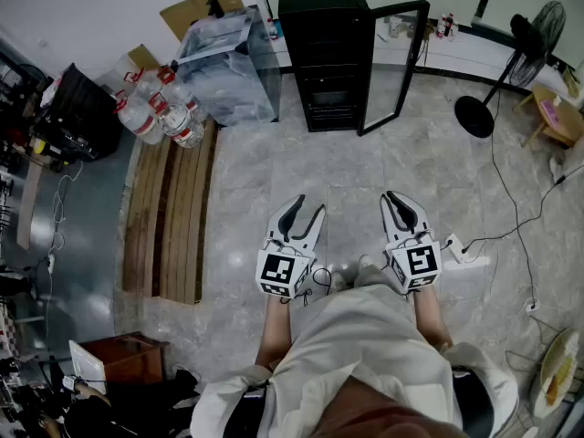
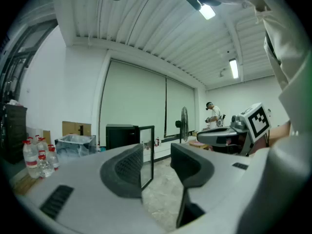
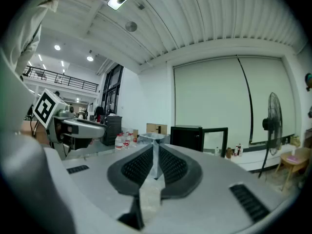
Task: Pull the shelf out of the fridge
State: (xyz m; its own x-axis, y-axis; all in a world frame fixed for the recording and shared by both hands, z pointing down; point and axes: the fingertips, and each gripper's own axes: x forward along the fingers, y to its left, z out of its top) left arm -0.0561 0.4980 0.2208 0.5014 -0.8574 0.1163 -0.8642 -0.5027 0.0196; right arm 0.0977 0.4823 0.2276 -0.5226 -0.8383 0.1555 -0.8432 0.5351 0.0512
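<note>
A small black fridge (image 1: 330, 55) stands on the floor against the far wall, its glass door (image 1: 394, 67) swung open to the right. Dark shelves show inside; I cannot make out any detail of them. Both grippers are held well short of it, over the tiled floor. My left gripper (image 1: 303, 210) is open with nothing between its jaws. My right gripper (image 1: 395, 199) is shut and empty. The fridge (image 2: 122, 136) appears small and far off in the left gripper view, and the same fridge (image 3: 187, 138) in the right gripper view.
A clear plastic bin (image 1: 226, 62) and water bottles (image 1: 155, 108) stand left of the fridge beside a wooden pallet (image 1: 172, 213). A standing fan (image 1: 506, 62) and a small stool (image 1: 557, 112) are at the right. Cables (image 1: 511, 226) trail over the floor at right.
</note>
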